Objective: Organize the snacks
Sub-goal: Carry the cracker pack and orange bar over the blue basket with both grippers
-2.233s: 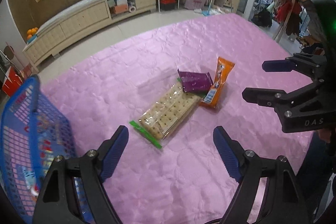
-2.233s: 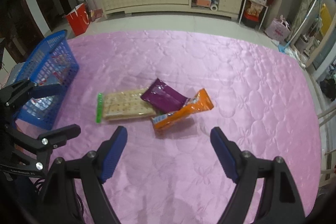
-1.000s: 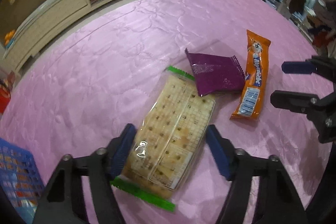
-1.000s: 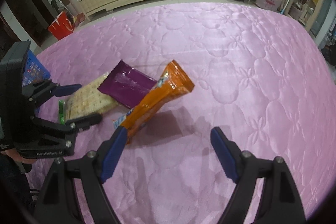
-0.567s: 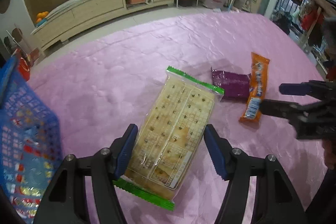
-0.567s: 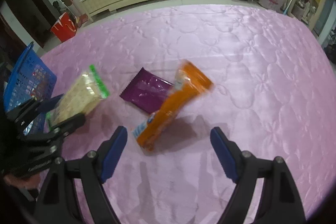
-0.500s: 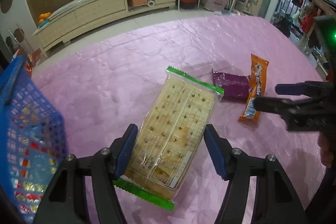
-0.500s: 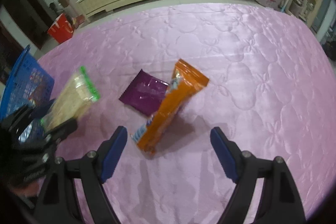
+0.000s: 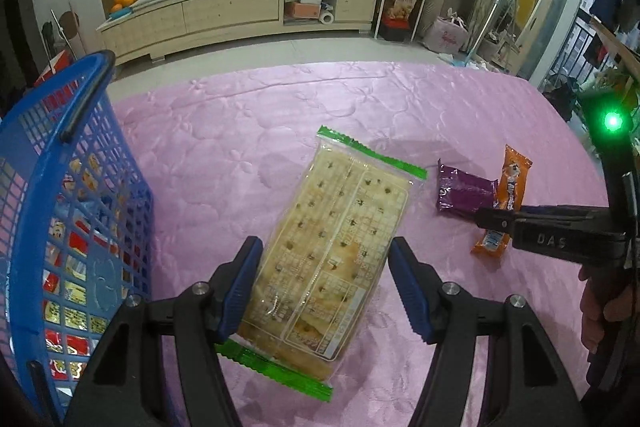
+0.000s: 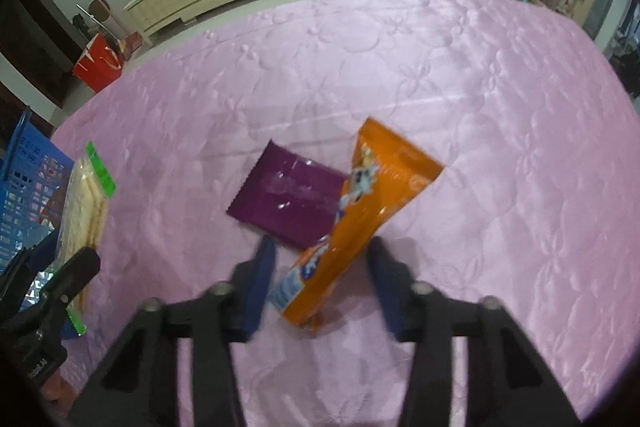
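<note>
Left wrist view showed the cracker pack, a flat rectangular sleeve of clear crinkly film with serrated green sealed ends, pinched by its long edges between the ribbed blue pads of the left tool. The square, pale, dotted crackers showed through the wrap, and the pack was held up off the surface, tilting away from the camera. At the left edge stood the blue plastic basket, a lattice of small square openings with a dark handle on its rim; glossy red and yellow wrappers showed through the mesh.

Right wrist view showed the orange snack bag, a long, narrow, shiny pouch with a flared sealed top, its lower end lying between the blue pads of the right tool. The fingers there were blurred, and a gap showed on each side of the pouch, so I cannot tell whether they gripped it. The pouch overlapped one corner of the purple snack packet, a flat glossy rectangle with a zigzag edge.

Both packets lay on the pink quilted bedspread, satiny and stitched with flower shapes. Beyond it, a long pale cabinet with drawers ran along the wall.
</note>
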`<state>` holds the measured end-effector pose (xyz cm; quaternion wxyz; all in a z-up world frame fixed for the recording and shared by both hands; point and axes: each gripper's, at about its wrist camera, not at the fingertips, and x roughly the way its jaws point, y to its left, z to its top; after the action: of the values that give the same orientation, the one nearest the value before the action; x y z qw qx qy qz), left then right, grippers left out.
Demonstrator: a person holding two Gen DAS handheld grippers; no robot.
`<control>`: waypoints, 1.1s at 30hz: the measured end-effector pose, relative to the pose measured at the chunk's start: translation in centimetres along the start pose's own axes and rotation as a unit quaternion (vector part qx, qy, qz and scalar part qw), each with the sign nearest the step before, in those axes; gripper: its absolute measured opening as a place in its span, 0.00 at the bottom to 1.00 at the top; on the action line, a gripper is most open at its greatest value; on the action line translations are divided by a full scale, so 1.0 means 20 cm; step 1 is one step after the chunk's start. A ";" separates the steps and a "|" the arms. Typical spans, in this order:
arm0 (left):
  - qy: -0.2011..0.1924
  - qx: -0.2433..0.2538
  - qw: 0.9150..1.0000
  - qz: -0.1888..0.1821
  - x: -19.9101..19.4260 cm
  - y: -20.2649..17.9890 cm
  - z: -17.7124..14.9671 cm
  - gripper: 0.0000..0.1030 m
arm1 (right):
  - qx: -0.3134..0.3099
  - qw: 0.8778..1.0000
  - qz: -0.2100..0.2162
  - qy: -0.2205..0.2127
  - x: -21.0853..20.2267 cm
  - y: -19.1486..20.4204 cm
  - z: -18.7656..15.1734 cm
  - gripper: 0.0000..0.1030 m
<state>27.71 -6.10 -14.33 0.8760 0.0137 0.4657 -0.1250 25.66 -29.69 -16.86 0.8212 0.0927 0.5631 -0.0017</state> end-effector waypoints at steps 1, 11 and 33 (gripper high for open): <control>0.001 0.002 1.000 0.000 0.00 0.00 0.00 0.61 | -0.004 1.000 -0.003 0.004 0.01 0.01 -0.01 0.39; -0.009 0.009 1.000 -0.012 -0.09 -0.06 0.00 0.61 | -0.058 0.997 0.028 -0.039 -0.14 0.16 -0.09 0.20; -0.112 0.026 0.993 0.021 -0.91 0.10 -0.11 0.60 | -0.159 0.971 0.072 -0.163 -0.84 0.55 -0.33 0.20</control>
<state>16.78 -0.06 -0.87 0.9242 0.0319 0.3613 -0.1198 14.66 -19.64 -1.89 0.9040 -0.0007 0.4066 0.1317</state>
